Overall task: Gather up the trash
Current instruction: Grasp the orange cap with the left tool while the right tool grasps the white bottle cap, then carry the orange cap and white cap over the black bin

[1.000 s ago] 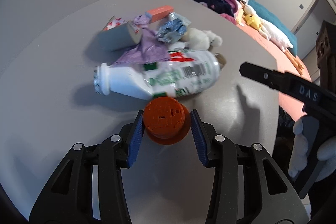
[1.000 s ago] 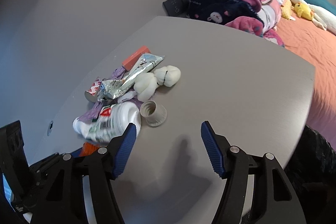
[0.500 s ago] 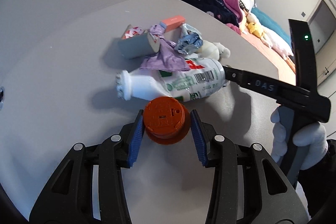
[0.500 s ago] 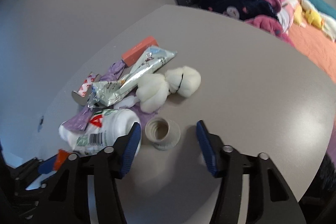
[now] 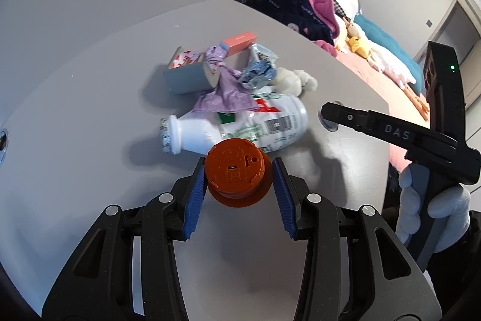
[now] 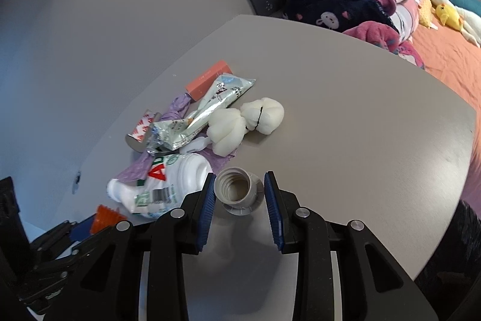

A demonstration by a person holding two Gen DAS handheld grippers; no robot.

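We are holding the round orange ridged plastic cap (image 5: 236,170) pinched in our left gripper (image 5: 238,178); our right gripper (image 6: 239,194), spread, is bracketing the grey threaded cap (image 6: 237,190) standing beside the toppled white plastic bottle (image 6: 163,181) on the grey table (image 6: 345,140).

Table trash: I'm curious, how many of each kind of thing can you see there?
Bottle: 1
Screw caps: 2 (orange cap, grey cap)
Boxes: 2 (pink box, grey box)
Foil wrapper: 1
Purple bag: 1
White fluffy bundle: 1
Total: 8
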